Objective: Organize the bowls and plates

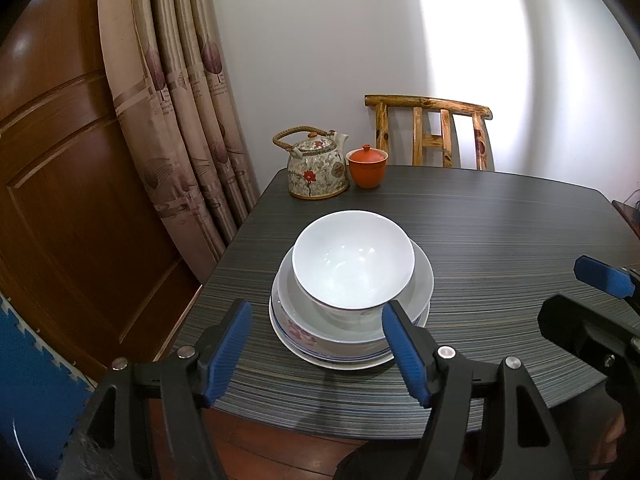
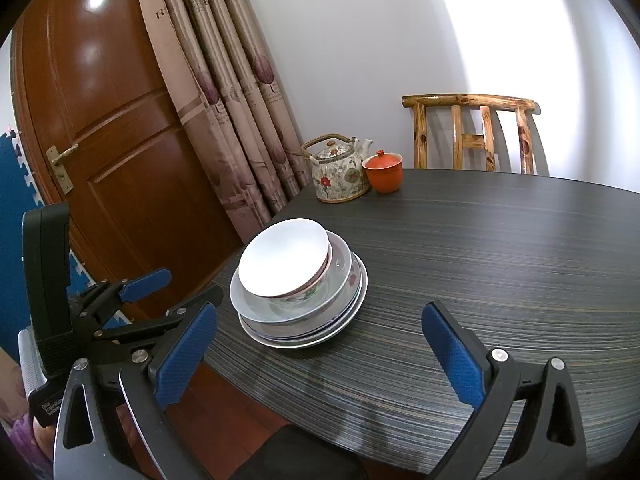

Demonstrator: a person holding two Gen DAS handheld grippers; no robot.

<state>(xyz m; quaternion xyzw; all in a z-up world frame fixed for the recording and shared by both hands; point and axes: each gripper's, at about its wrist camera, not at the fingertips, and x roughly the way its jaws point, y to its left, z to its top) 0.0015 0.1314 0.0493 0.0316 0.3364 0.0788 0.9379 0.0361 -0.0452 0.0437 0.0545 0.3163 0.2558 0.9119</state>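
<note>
Near the dark table's (image 1: 500,220) left edge, a white bowl (image 1: 350,258) tops stacked plates (image 1: 340,354). Both grippers, left (image 1: 318,350) and right (image 2: 320,354), gape empty. Only the right view shows a door handle (image 2: 60,160); curtain (image 2: 224,80) lettering possibly begins "R".

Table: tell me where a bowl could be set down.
Bare table stretches right of the stacked dishes, toward the chair. The far-left corner is crowded by the teapot and orange cup.
</note>
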